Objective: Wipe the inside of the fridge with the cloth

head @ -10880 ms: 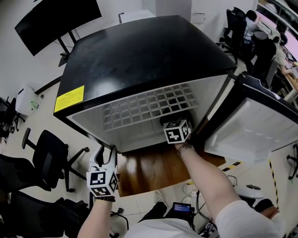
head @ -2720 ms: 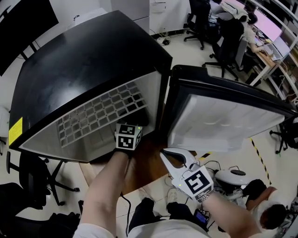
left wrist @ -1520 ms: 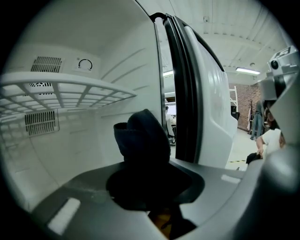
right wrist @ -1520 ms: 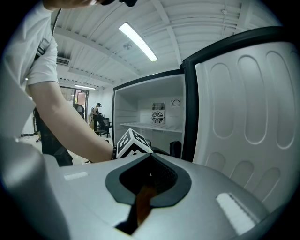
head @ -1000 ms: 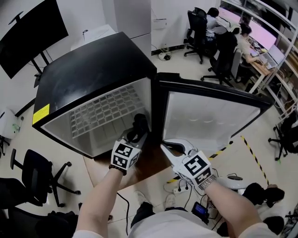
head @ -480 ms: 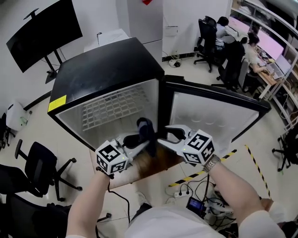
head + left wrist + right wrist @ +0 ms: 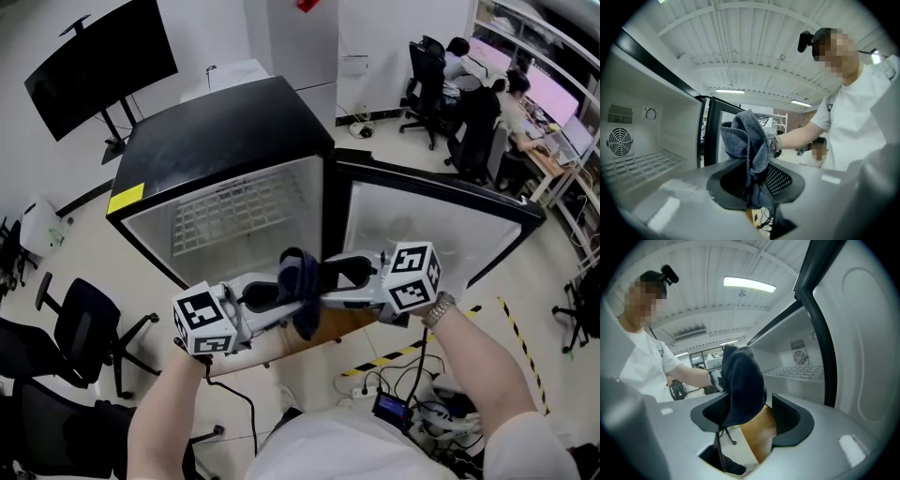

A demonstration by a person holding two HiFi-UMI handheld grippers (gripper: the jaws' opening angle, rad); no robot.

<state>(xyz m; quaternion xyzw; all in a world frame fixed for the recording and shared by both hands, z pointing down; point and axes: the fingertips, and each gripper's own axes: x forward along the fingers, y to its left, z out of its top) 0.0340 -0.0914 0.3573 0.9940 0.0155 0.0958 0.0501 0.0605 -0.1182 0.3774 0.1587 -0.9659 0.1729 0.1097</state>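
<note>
- A black box-shaped fridge (image 7: 225,131) with a white interior is seen with its white-lined door (image 7: 422,220) swung wide to the right. A white wire shelf (image 7: 234,211) lies across the cavity, and a round fan grille (image 7: 619,140) is set in the back wall.
- Around it are noted a black flat monitor on a stand (image 7: 98,56) at upper left, a black office chair (image 7: 82,319) at left, yellow-and-black floor tape (image 7: 389,357) at lower right, and seated people (image 7: 459,52) at desks, upper right.
- In the head view, the lower front of the cavity is masked by both grippers and the cloth.
- Both forearms are stretched forward in front of the fridge mouth, outside it. The grippers are held about level and turned tip to tip.
- Left gripper (image 7: 281,291) (image 7: 754,180): the jaws are clamped on a crumpled dark blue terry cloth (image 7: 300,281) (image 7: 747,136), which is bunched up above the pads.
- Right gripper (image 7: 326,279) (image 7: 752,420): the jaws have just been opening and are spread wide. The cloth (image 7: 743,380) is found between them but is pressed by neither pad; it appears to brush one pad, though this is not settled by the view.
</note>
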